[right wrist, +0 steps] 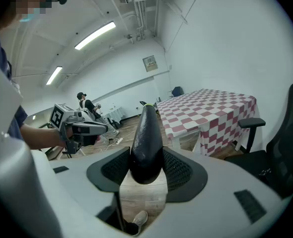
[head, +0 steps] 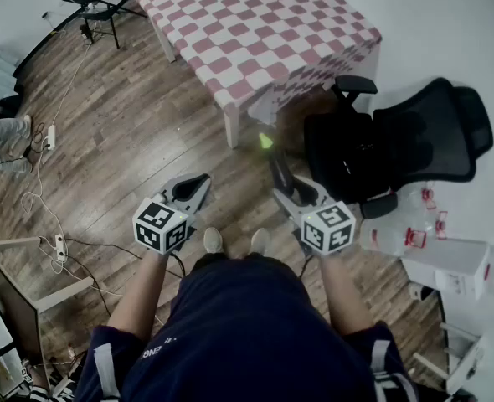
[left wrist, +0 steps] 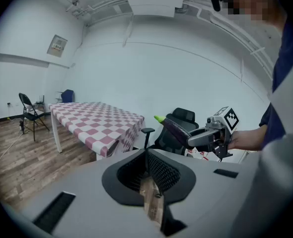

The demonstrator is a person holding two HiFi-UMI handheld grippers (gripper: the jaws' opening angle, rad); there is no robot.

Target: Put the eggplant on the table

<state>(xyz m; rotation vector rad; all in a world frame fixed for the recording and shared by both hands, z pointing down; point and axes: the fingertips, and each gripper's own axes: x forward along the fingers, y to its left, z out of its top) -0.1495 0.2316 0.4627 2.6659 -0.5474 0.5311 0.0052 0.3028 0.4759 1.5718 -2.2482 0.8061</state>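
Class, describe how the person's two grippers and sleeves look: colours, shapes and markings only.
Both the left gripper and the right gripper have light grey bodies with two black, mesh-textured pads. Each carries a white cube printed with black square markers. The person wears a dark navy top whose short sleeves have pale stripes.

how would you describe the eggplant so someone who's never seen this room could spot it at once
Find the table with the pink-and-white checked cloth and the black office chair beside it. Just short of them, the right gripper holds the eggplant between its fingers. Nothing else looks like it: long, glossy dark purple, with a bright green tip pointing toward the table.
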